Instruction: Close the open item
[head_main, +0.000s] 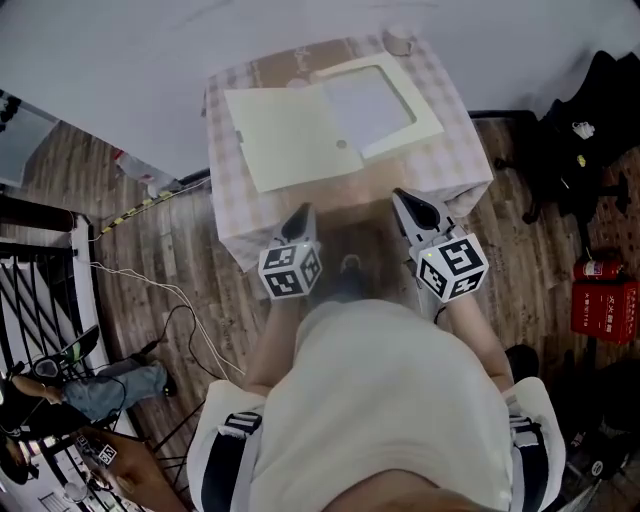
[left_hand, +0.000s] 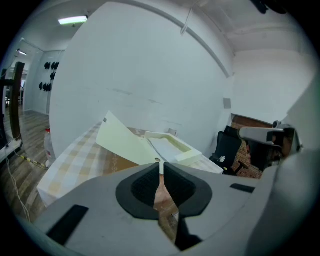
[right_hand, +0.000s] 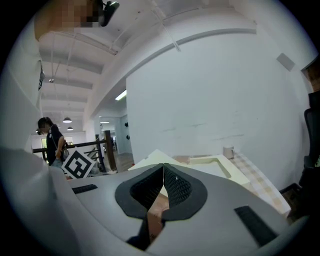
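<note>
An open pale yellow box lies on the small table. Its flat lid is folded out to the left, and its shallow tray with a white inside sits at the right. The left gripper view shows the lid and the tray ahead of the jaws. My left gripper is shut with nothing in it and hangs just short of the table's near edge. My right gripper is shut and empty too, near the same edge. In the right gripper view the tray shows beyond the tips.
A checked cloth covers the table, which stands against a white wall. A small white cup sits at its far right corner. A black chair and a red extinguisher are to the right. Cables trail over the wooden floor at the left.
</note>
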